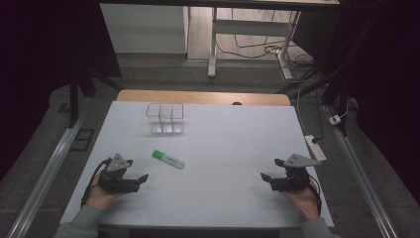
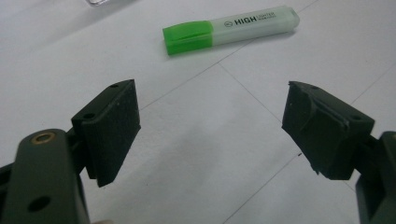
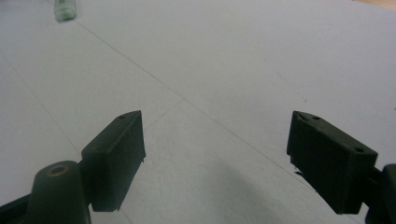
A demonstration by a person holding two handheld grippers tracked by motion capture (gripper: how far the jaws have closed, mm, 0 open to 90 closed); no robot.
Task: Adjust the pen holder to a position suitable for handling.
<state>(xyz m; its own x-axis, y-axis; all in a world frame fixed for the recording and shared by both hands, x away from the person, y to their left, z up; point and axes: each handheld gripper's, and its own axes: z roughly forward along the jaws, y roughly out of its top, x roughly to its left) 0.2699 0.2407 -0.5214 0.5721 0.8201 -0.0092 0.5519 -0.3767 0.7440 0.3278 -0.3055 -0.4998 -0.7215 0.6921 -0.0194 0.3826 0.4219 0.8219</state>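
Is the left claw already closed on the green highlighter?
No: the left claw stands open over the bare table, and the green highlighter lies untouched beyond its jaws.

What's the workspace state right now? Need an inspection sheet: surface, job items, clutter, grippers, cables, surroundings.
Surface: white table top, thin seam lines across it, wooden edge at the far side.
Job's things: green highlighter lies flat, cap on, ahead of the left gripper, untouched; clear divided box near the far edge.
Clutter: nothing seen.
Grippers: left gripper open, nothing between its jaws; right gripper open, nothing between its jaws; both low over the table's near side.
Cables: one trails from each gripper; loose cables on the floor beyond the table.
Surroundings: power strip at the table's right edge, desk frame behind, dark room.
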